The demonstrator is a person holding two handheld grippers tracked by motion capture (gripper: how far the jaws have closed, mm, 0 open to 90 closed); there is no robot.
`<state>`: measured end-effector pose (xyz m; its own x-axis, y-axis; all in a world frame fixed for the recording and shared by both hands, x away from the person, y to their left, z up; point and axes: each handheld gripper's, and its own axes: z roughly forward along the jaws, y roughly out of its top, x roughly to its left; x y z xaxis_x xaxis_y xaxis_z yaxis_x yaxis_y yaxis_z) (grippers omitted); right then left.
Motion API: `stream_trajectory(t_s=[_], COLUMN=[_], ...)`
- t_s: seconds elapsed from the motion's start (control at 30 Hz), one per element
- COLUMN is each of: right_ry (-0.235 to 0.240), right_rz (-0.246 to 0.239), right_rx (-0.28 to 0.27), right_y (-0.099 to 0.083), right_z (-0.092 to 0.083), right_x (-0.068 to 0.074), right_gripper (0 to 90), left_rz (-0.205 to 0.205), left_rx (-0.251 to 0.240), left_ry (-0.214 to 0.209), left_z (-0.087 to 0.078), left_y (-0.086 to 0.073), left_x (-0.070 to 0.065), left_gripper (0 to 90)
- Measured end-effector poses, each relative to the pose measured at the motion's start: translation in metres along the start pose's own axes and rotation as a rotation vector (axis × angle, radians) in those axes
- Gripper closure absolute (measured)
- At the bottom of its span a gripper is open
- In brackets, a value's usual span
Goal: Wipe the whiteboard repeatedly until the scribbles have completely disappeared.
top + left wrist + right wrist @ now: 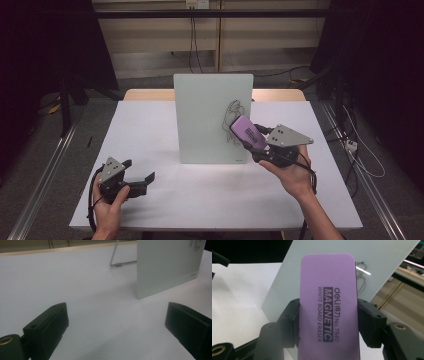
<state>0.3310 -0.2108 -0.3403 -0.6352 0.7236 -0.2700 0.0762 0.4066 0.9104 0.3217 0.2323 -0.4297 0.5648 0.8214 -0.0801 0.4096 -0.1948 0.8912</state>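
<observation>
A pale glass whiteboard (pixel 212 117) stands upright in the middle of the white table (pixel 150 130), with a black scribble (pixel 234 120) near its right edge. My right gripper (pixel 252 142) is shut on a purple whiteboard eraser (pixel 247 132), holding it up against the board's right side beside the scribble. In the right gripper view the eraser (pixel 328 307) sits clamped between both black jaws, its printed face toward the camera, with the board (pixel 372 262) close behind it. My left gripper (pixel 137 176) rests low at the table's front left, open, nothing between its jaws (pixel 115 325).
The board (pixel 167 267) leans on a wire stand (pixel 117 263) at its back. Cables and metal rails run along the floor on both sides of the table. A wooden strip (pixel 145 94) edges the table's far side.
</observation>
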Motion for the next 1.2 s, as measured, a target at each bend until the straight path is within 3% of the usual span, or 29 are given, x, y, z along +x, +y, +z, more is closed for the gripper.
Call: stream_trajectory(t_s=[0.53, 0.83, 1.2], right_ry=[-0.061, -0.101, -0.106], right_rz=[-0.084, -0.077, -0.101], right_rx=[-0.002, -0.018, -0.012], right_y=[0.023, 0.026, 0.036], right_z=[0.017, 0.024, 0.038], right_x=[-0.007, -0.018, -0.022], right_gripper=[41.8, 41.8, 41.8], left_rz=[0.032, 0.014, 0.009], left_rx=[0.026, 0.021, 0.018], left_ry=[-0.029, -0.022, -0.018], left_z=[0.006, 0.006, 0.004], left_y=[0.001, 0.0, 0.0], left_x=[-0.004, -0.001, 0.0], left_gripper=[4.9, 4.9, 4.9])
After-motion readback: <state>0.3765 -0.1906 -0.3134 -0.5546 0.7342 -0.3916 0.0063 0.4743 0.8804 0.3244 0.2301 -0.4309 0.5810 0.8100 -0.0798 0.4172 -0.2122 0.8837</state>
